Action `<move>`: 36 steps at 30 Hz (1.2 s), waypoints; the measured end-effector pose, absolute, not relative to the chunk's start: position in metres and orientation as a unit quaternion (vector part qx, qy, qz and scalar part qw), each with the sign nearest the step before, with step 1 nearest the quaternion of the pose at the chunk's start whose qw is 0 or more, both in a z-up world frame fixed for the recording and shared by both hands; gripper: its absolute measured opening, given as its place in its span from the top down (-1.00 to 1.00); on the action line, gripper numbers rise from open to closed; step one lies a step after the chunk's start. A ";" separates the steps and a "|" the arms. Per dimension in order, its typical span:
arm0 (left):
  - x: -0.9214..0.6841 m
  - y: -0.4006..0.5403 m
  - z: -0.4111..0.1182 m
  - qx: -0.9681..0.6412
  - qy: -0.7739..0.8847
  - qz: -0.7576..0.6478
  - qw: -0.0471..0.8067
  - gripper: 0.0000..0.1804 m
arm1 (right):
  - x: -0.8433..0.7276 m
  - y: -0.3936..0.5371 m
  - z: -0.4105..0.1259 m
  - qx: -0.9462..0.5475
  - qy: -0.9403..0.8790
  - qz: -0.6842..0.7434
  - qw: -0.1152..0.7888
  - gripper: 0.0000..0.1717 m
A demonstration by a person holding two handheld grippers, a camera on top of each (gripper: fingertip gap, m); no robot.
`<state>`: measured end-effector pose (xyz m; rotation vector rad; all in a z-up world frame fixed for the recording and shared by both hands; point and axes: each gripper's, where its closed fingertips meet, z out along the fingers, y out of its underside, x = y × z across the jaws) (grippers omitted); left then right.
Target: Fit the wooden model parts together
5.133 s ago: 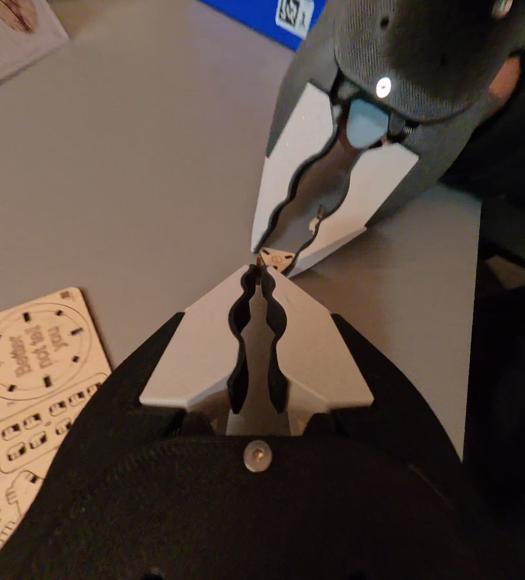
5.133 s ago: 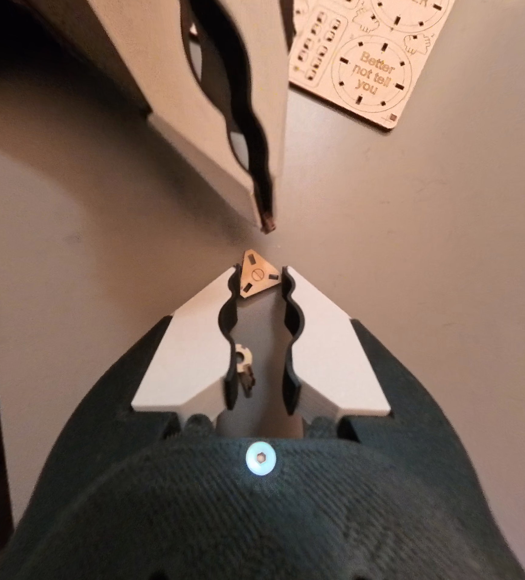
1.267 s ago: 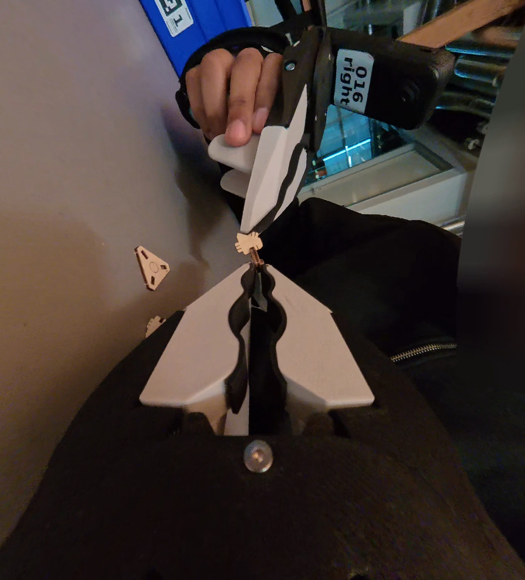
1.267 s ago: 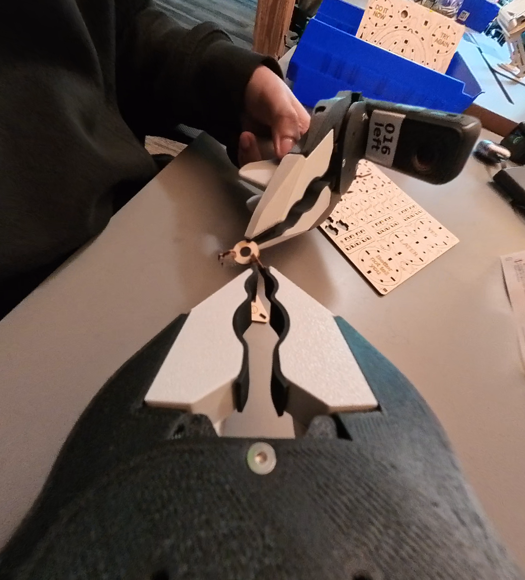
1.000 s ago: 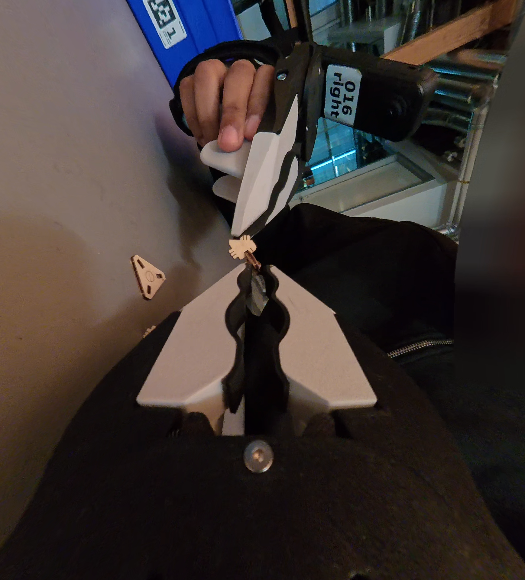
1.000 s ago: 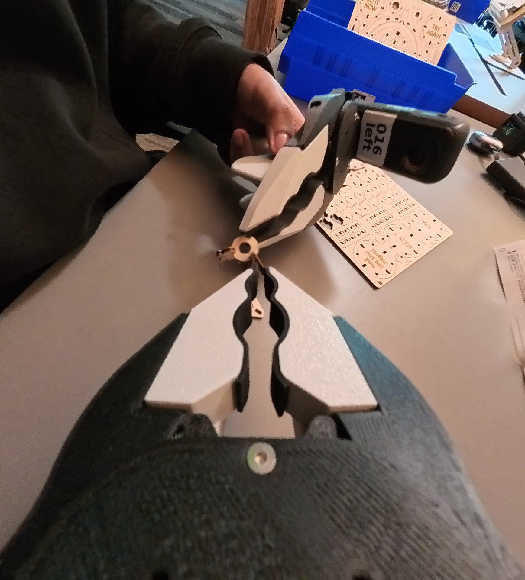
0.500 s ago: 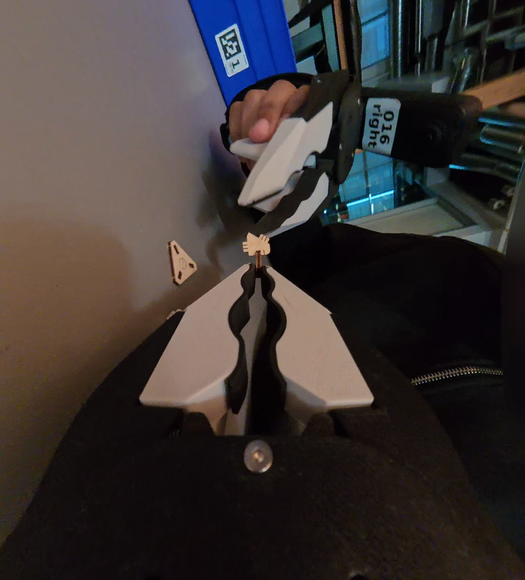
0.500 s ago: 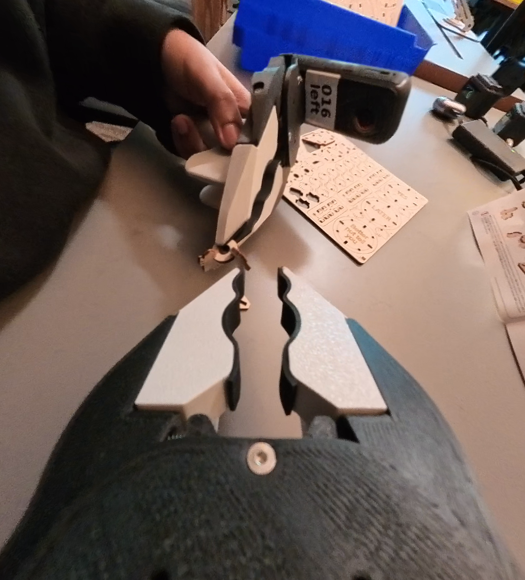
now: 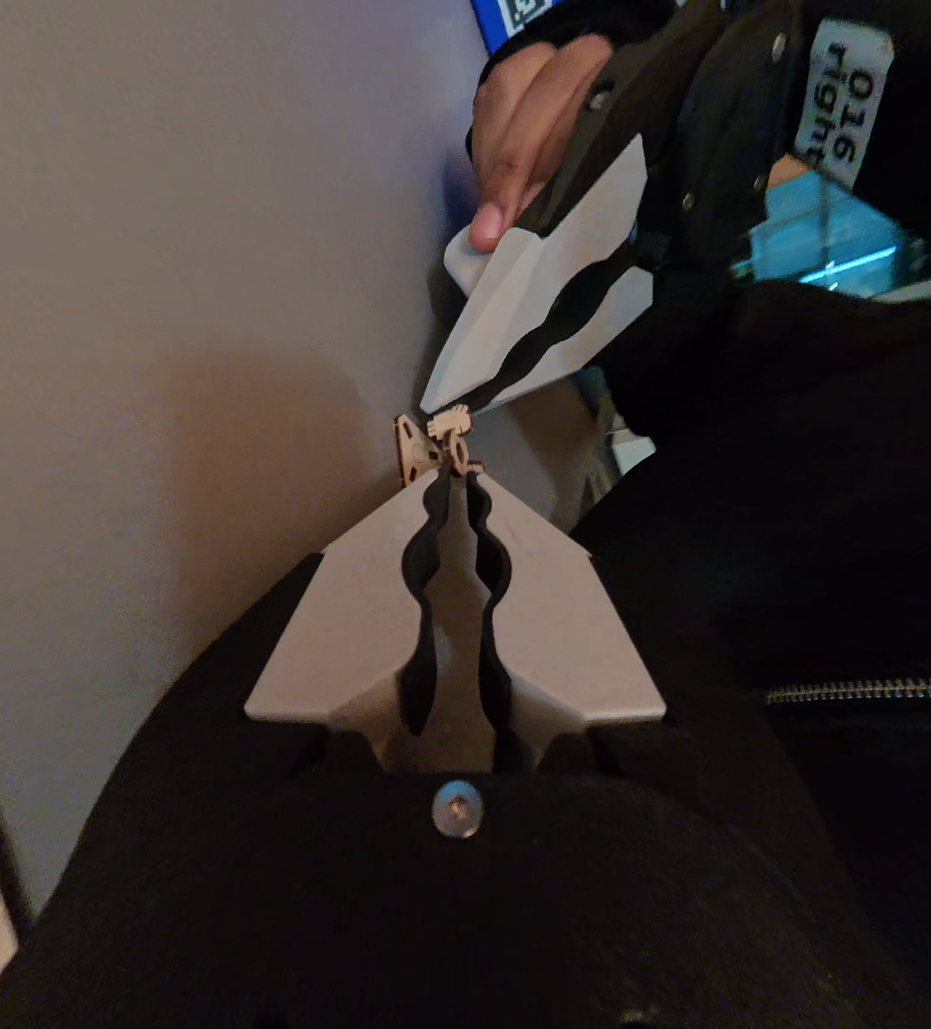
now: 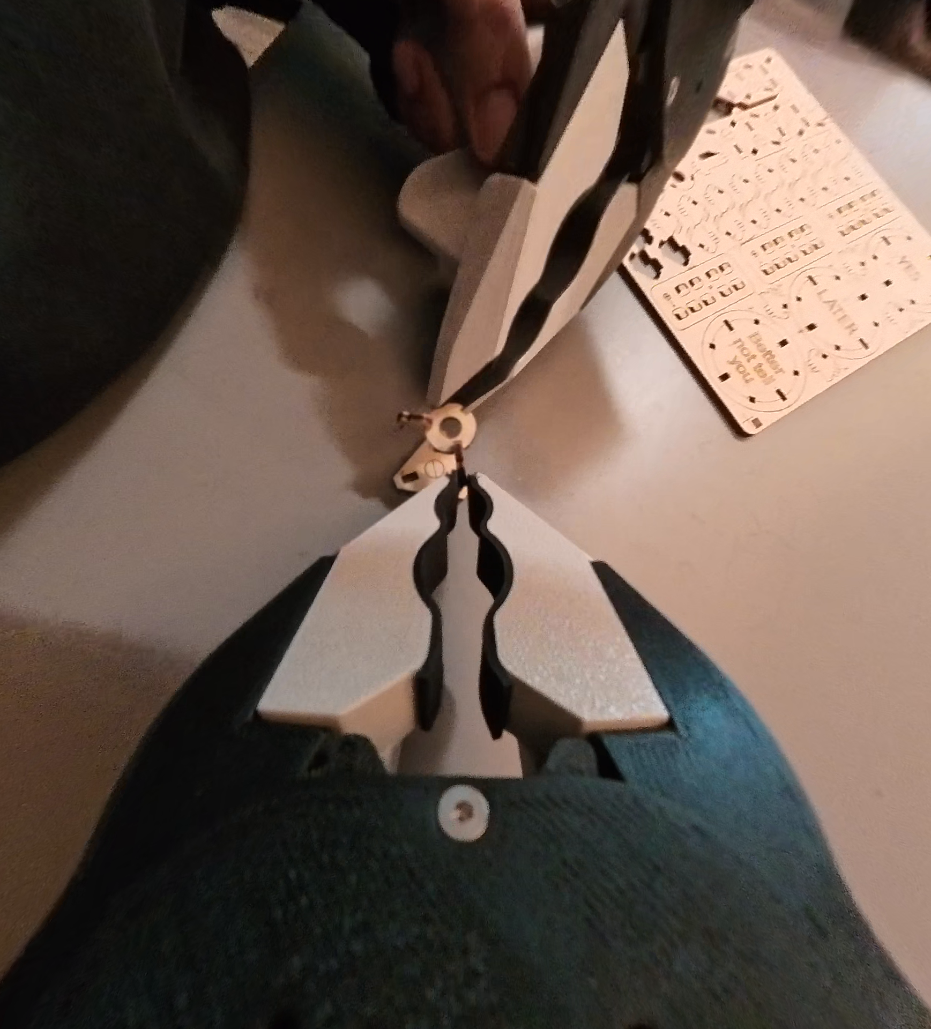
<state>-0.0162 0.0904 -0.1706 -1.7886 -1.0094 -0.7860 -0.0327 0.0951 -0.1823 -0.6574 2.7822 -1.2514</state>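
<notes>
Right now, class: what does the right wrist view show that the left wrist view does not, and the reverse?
Right wrist view only: a laser-cut wooden sheet lying on the table. Left wrist view only: a blue bin and a jacket zipper. Both: two hand-held grippers meeting tip to tip on a small wooden assembly, above a triangular wooden piece.

My two grippers look the same: chunky textured black body (image 9: pixel 452 919), a silver hex screw (image 9: pixel 456 808) in the middle, pale grey wedge fingers (image 9: pixel 351 623) lined with wavy black pads (image 9: pixel 424 562). The right one carries a white sticker (image 9: pixel 841 94). Dark sleeves, and a zipper (image 9: pixel 869 690) on the jacket.
</notes>
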 end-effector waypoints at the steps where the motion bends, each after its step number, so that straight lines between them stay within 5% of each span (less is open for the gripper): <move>1: -0.016 0.089 -0.170 -0.734 -0.399 -0.308 0.455 0.96 | -0.033 0.096 -0.184 -0.213 0.894 -0.394 0.016 0.99; 7: -0.019 0.085 -0.155 -0.724 -0.360 -0.319 0.494 0.84 | -0.026 0.093 -0.173 -0.263 0.879 -0.396 0.025 0.99; 19: -0.011 0.088 -0.157 -0.717 -0.365 -0.320 0.500 0.91 | -0.032 0.100 -0.170 -0.342 0.864 -0.363 -0.066 0.99; 36: -0.005 0.091 -0.177 -0.757 -0.354 -0.272 0.477 0.93 | -0.029 0.102 -0.190 -0.481 0.835 -0.245 0.108 1.00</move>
